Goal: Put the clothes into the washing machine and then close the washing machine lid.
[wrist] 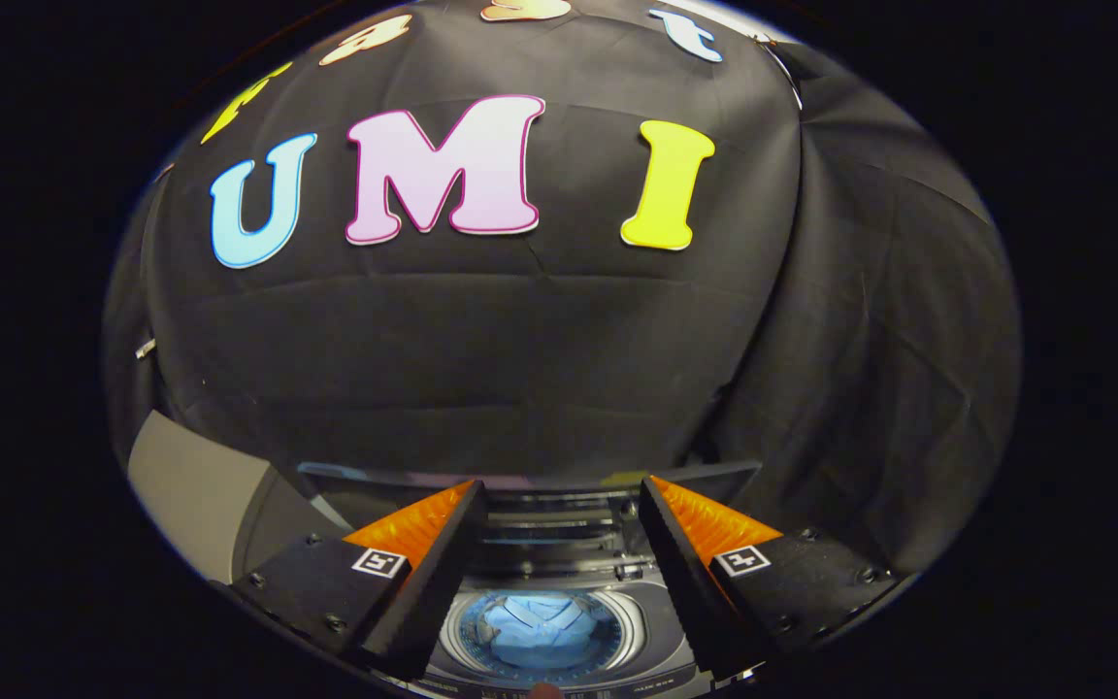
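Clothes (540,621) in drum (jaws open).

The gripper (559,515) carries ridged wedge fingers, screws and square tags.

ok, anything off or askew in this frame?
Nothing stands out. The blue clothes lie inside the washing machine drum, nothing hanging over the rim. Its lid stands open behind. The gripper is open and empty above it.

Well beyond your gripper's (559,482) spread fingers you see the black cloth wall (540,349), creased; left of the fingers, a flat grey panel (192,485)
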The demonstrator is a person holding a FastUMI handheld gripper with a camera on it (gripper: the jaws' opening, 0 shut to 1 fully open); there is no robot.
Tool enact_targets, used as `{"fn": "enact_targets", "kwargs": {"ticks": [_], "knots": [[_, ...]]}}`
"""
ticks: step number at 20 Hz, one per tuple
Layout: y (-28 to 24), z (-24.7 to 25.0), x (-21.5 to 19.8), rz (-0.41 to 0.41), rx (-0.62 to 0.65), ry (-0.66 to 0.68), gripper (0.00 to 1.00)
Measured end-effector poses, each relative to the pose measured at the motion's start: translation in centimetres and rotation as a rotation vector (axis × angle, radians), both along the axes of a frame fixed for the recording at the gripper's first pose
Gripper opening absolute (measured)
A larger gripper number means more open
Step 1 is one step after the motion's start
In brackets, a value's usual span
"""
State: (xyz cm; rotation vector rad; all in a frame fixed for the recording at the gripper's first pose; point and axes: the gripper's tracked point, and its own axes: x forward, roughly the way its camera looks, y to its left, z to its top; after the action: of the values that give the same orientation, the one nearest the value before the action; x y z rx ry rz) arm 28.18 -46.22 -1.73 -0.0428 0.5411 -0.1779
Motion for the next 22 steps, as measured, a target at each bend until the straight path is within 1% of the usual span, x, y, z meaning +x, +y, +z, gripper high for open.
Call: {"fn": "enact_targets", "kwargs": {"ticks": [4,8,10,11,14,18,22], "knots": [[-0.3,-0.4,2.3,-0.004,0.026,0.024,0.99],[-0.5,-2.7,4.2,-0.009,0.029,0.080,0.99],[-0.6,-4.1,3.9,-0.005,0.018,0.133,0.99],[-0.6,-3.5,3.7,-0.007,0.029,0.106,0.99],[-0.6,-4.0,4.0,-0.008,0.062,0.112,1.00],[-0.7,-4.1,3.7,-0.008,0.036,0.081,1.00],[-0.6,-4.1,2.6,-0.003,0.031,0.093,1.00]]}}
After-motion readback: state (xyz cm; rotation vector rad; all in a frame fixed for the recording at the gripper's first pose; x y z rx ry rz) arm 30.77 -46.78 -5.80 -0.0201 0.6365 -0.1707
